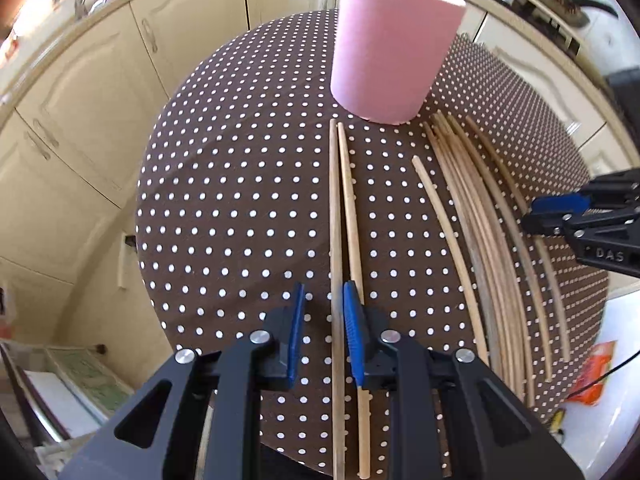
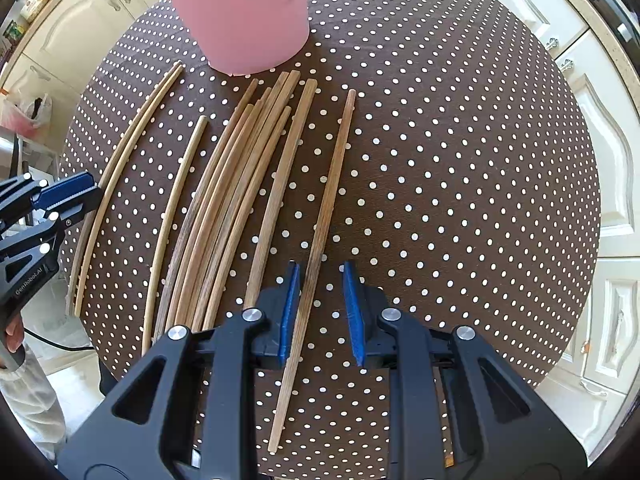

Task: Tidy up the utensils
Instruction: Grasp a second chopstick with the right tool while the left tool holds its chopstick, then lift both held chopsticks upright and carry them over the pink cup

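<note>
my left gripper and right gripper both gape, each straddling a chopstick lying near the pink cup (nothing gripped yet). closing off-centre could roll thin sticks into the bundle.

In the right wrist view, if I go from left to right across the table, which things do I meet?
Left gripper → pair of thin chopsticks → single chopstick → bundle of chopsticks → flat chopstick → chopstick between the open jaws of the right gripper → bare dotted tablecloth.
</note>
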`<state>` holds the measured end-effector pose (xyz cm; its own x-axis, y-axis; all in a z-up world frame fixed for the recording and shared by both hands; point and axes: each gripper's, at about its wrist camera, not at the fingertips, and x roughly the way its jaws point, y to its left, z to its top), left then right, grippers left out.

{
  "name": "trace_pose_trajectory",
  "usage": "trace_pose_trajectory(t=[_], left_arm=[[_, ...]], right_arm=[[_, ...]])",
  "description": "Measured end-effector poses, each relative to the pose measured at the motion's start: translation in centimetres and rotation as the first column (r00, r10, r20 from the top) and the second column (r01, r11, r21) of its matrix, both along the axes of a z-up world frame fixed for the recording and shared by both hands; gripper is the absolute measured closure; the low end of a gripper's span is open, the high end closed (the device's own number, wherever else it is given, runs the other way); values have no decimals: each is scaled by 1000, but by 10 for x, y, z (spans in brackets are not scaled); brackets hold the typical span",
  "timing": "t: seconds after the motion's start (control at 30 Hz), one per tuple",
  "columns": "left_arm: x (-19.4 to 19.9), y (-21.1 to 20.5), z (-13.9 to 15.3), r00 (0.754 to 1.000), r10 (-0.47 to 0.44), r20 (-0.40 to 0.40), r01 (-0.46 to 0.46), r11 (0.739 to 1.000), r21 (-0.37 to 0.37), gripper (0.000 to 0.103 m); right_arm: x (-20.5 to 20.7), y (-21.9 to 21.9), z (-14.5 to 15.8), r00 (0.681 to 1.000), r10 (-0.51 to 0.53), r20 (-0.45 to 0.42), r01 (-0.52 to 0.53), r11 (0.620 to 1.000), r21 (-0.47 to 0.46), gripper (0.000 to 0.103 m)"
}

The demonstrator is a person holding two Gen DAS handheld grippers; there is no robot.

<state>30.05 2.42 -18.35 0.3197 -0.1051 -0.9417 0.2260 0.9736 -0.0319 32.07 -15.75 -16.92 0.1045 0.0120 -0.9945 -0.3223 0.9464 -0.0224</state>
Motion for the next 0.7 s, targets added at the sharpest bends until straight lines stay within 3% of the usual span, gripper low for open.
trace_pose_trajectory(t=[0.1,0.2,0.47,0.7], left_arm=[[5,-9,-1,1000,3,4,-3,999,41,91],[12,-14,-1,1000,3,2,-3,1000,30,97],[11,13,-6,999,40,16,-38,994,-98,98],[-6,35,14,993,69,91,-54,986,-157,98]], right_arm=[[0,6,-1,1000,15,0,-15,1000,-24,83],[-1,11,-2,999,43,-9,-43,999,-26,86],[-12,3,1,1000,15,25,-16,999,31,96],[-33,-30,15,994,-47,95,33,989,148,96]])
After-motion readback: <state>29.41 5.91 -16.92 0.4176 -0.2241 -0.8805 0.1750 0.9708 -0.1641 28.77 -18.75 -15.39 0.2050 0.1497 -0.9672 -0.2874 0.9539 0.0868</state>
